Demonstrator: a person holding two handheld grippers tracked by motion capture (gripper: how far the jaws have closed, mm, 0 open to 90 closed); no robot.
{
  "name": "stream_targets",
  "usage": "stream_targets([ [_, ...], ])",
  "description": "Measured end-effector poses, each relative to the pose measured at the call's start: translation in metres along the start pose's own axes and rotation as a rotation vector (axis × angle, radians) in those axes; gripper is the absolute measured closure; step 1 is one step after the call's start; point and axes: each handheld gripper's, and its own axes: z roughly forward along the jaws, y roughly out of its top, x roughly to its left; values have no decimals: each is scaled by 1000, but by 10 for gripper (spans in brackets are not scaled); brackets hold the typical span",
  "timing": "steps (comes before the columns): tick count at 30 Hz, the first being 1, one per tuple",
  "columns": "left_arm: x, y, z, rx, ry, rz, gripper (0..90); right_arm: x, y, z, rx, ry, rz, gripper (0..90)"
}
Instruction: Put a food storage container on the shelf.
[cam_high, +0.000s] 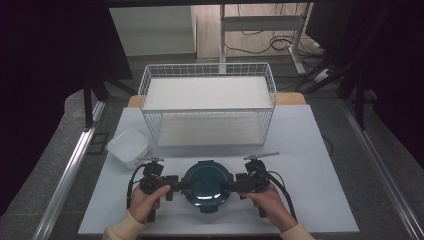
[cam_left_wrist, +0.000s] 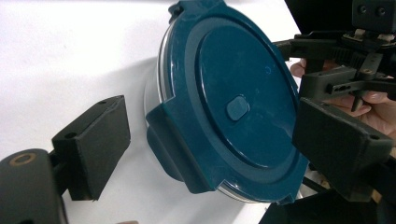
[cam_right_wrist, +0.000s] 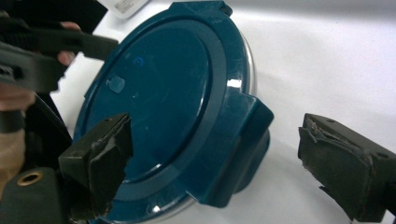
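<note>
Two black grippers meet over a round container with a dark teal lid (cam_high: 206, 183), one coming in from each side near the front edge of the white table (cam_high: 310, 150). That lid is smooth, glossy plastic with a raised rim, a small oval plug near its middle and squared locking tabs jutting from its edge; under the rim a strip of clear wall shows, so the bowl below appears transparent. The left gripper (cam_high: 181, 185) has its jaws spread wide, with blocky matte pads standing on either side of one locking tab (cam_left_wrist: 175, 140); one pad lies over the lid's far edge, the other stands clear over the tabletop, and no squeeze is visible. The right gripper (cam_high: 228, 186) is likewise wide open around the opposite tab (cam_right_wrist: 245, 140), its pads (cam_right_wrist: 336, 165) rough and frayed at the corners, one over the lid, the other apart from it. Behind the container stands a white wire basket (cam_high: 207, 107) of thin mesh, rectangular and two-tiered, with pale flat shelves. To the left sits a small translucent white tub (cam_high: 128, 146), boxy with rounded corners, well apart from the lid. Nothing lies between the grippers and the tabs.
</note>
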Motion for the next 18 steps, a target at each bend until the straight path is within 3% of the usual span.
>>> stream_targets([
  [6, 2, -5, 3, 8, -26, -31, 125, -2, 1, 7, 5, 42, 54, 98],
  [18, 11, -12, 14, 36, -71, -78, 172, -2, -3, 16, 23, 66, 99, 131],
])
